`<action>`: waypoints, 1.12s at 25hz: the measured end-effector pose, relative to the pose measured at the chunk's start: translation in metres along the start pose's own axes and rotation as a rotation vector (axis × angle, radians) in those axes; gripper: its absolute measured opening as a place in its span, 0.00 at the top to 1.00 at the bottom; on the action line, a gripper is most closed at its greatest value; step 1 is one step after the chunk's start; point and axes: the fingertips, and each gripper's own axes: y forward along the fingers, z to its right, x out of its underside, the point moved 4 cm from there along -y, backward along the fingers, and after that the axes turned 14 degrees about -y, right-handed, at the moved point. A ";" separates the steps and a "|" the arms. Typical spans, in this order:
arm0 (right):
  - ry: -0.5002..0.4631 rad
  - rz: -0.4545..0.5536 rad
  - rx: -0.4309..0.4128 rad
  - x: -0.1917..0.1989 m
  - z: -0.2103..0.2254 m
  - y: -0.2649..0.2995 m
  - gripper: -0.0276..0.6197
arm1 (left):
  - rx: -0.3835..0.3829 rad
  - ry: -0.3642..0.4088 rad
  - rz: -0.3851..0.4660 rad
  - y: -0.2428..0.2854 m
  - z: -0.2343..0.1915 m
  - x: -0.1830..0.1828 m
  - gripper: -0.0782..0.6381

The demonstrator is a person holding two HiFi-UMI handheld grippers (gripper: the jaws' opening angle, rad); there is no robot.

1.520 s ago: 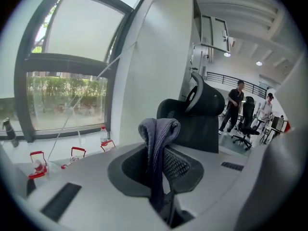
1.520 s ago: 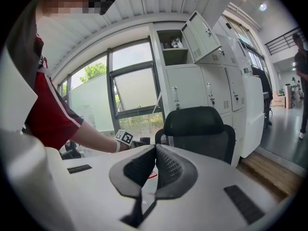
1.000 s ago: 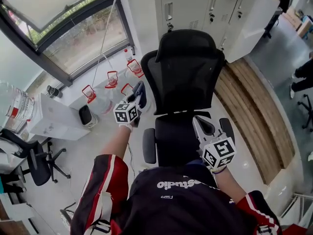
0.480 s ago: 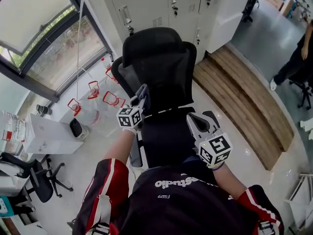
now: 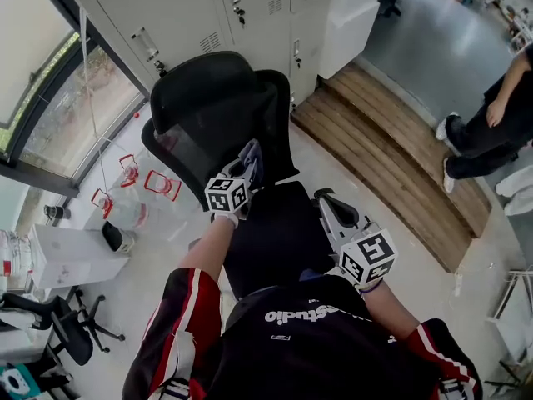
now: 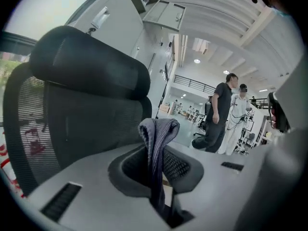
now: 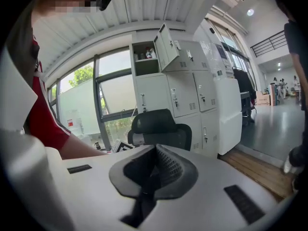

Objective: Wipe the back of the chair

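A black office chair stands in front of me, with a mesh back (image 5: 208, 132), a headrest (image 5: 196, 77) and a seat (image 5: 275, 232). My left gripper (image 5: 249, 155) is shut on a grey-purple cloth (image 5: 251, 162), close to the lower right part of the back; whether they touch is unclear. In the left gripper view the cloth (image 6: 157, 141) sticks up folded between the jaws of the left gripper (image 6: 158, 150), with the mesh back (image 6: 82, 119) close at the left. My right gripper (image 5: 326, 200) hovers over the seat's right side, shut and holding nothing. In its own view the right gripper (image 7: 155, 154) faces the chair (image 7: 159, 129).
White lockers (image 5: 250, 7) stand behind the chair, and a wooden platform (image 5: 391, 132) runs to the right. A person (image 5: 491, 132) stands at the far right. Water jugs with red handles (image 5: 133, 186) and a white box (image 5: 67, 252) lie to the left. Another chair (image 5: 58, 323) is at lower left.
My view has swung, so the chair now lies further left and turned. The left gripper with the cloth went from the back's left edge to its lower right part. The right gripper barely moved.
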 end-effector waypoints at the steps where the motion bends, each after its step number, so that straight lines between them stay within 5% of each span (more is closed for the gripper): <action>1: 0.004 -0.006 0.008 0.004 0.008 -0.002 0.93 | 0.010 0.004 -0.009 0.013 0.005 0.002 0.81; 16: 0.074 -0.117 0.174 0.055 0.098 -0.045 0.93 | 0.090 0.035 -0.162 0.190 0.031 0.030 0.81; 28: 0.127 -0.169 0.223 0.079 0.106 -0.063 0.93 | -0.056 -0.069 -0.155 0.222 -0.015 0.039 0.81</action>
